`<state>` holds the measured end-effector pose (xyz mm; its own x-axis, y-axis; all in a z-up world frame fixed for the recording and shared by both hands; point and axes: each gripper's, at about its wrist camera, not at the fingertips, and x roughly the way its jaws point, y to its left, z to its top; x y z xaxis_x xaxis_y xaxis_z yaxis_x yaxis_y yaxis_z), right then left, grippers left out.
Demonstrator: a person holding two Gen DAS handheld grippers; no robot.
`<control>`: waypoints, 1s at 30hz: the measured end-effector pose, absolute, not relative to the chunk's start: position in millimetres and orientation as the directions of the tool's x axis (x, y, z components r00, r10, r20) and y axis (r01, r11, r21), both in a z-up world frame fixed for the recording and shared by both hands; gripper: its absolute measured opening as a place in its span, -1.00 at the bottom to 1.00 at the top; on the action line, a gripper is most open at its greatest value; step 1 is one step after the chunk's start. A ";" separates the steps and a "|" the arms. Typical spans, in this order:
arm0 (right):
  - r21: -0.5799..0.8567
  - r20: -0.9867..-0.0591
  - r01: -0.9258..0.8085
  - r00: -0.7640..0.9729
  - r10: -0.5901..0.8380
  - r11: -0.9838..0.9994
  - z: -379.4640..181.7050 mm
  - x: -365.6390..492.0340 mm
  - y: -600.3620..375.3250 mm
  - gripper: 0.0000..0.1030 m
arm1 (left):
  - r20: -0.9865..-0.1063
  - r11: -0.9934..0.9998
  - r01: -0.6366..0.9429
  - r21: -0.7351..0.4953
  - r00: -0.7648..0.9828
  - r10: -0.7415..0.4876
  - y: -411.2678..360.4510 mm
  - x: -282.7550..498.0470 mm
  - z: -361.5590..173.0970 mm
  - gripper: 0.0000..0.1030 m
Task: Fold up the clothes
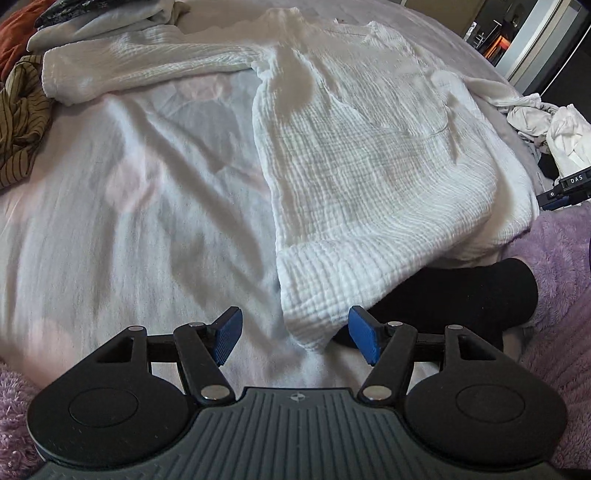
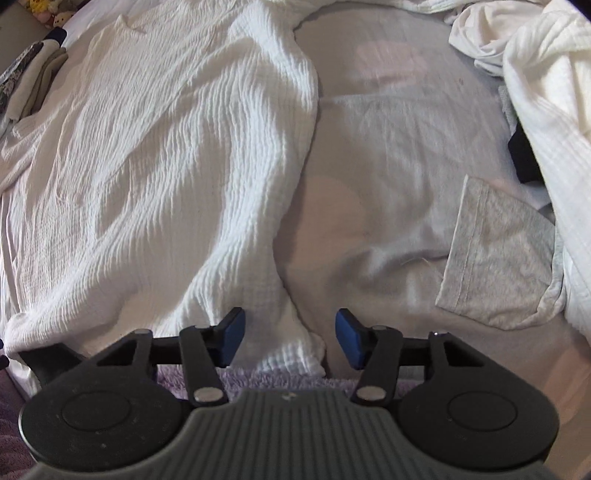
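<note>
White crinkle-weave shirt [image 1: 354, 173] lies spread on the pale bedsheet [image 1: 147, 206], body running from the near edge up toward the far side, one sleeve [image 1: 147, 70] stretched out flat to the left at the far end. Left gripper [image 1: 295, 338] sits low at the near edge, blue pads [image 1: 228, 338] spread wide, and the shirt's near hem corner hangs right down between them, gripped by neither. Just right of that corner, something black [image 1: 454, 295] pokes out from under the hem; what it is, I cannot tell. Fluffy purple fabric [image 1: 561, 280] fills the near right.

Over on the right wrist view, the same shirt [image 2: 147, 166] covers the left half of the bed, rumpled into long ridges. Right gripper [image 2: 290, 338] is wide open too, nothing held, with the other hem corner lying between its fingers, touching the purple fluff at the bed's edge. Right of it, a grey garment [image 2: 498, 266] lies flat on the sheet, well apart from the shirt. A heap of white clothes [image 2: 546, 74] piles up on the far right.

Back on the left view, a striped mustard garment [image 1: 22, 129] and an orange one [image 1: 18, 33] are bunched at the far left, folded pale pieces [image 1: 110, 22] just beyond the sleeve.
</note>
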<state>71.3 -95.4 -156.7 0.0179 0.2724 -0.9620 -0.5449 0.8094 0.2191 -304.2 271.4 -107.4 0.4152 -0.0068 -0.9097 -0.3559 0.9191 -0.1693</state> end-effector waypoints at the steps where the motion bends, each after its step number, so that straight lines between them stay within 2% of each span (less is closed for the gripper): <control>1: 0.216 -0.966 -0.552 0.002 0.260 0.806 -160.7 71.0 -94.5 -0.02 | -0.912 0.921 -0.352 -0.166 0.410 -0.008 269.8 -303.4 -109.3 0.20; 4: 0.217 -0.970 -0.572 -0.037 0.240 0.791 -167.8 70.0 -91.2 -0.11 | -0.919 0.928 -0.338 -0.158 0.395 -0.012 264.9 -301.2 -115.2 0.18; 5: 0.217 -0.971 -0.578 -0.045 0.234 0.787 -169.3 69.4 -90.6 -0.29 | -0.921 0.930 -0.334 -0.155 0.390 -0.014 263.2 -300.4 -117.1 0.07; 6: 0.217 -0.972 -0.584 -0.053 0.230 0.782 -170.7 68.5 -90.2 -0.44 | -0.922 0.930 -0.331 -0.160 0.388 -0.021 262.1 -299.5 -119.0 -0.15; 7: 0.220 -0.971 -0.593 -0.060 0.230 0.775 -171.3 66.9 -90.3 -0.77 | -0.921 0.929 -0.330 -0.169 0.387 -0.031 261.3 -298.5 -120.9 -0.29; 9: 0.223 -0.969 -0.604 -0.051 0.243 0.765 -168.7 63.7 -92.5 -0.84 | -0.919 0.929 -0.328 -0.174 0.394 -0.033 259.8 -298.1 -120.7 -0.66; 11: 0.235 -0.962 -0.600 -0.031 0.272 0.765 -162.4 62.1 -97.1 -0.86 | -0.915 0.929 -0.327 -0.177 0.402 -0.033 258.3 -297.9 -119.7 -0.86; 18: 0.351 -0.891 -0.527 0.067 0.449 0.774 -107.2 64.9 -128.9 -0.87 | -0.828 0.885 -0.366 -0.287 0.560 -0.037 281.2 -301.9 -72.3 -0.91; 23: 0.432 -0.800 -0.486 0.182 0.572 0.760 -31.9 77.4 -145.2 -0.89 | -0.737 0.876 -0.333 -0.349 0.675 -0.037 294.5 -298.6 -21.1 -0.91; 27: 0.456 -0.731 -0.478 0.281 0.622 0.751 28.8 82.1 -166.9 -0.89 | -0.676 0.877 -0.309 -0.369 0.737 -0.025 301.6 -300.5 21.6 -0.91; 30: 0.427 -0.723 -0.482 0.326 0.609 0.765 59.3 79.0 -181.2 -0.89 | -0.669 0.884 -0.287 -0.370 0.742 -0.039 301.9 -303.1 42.3 -0.91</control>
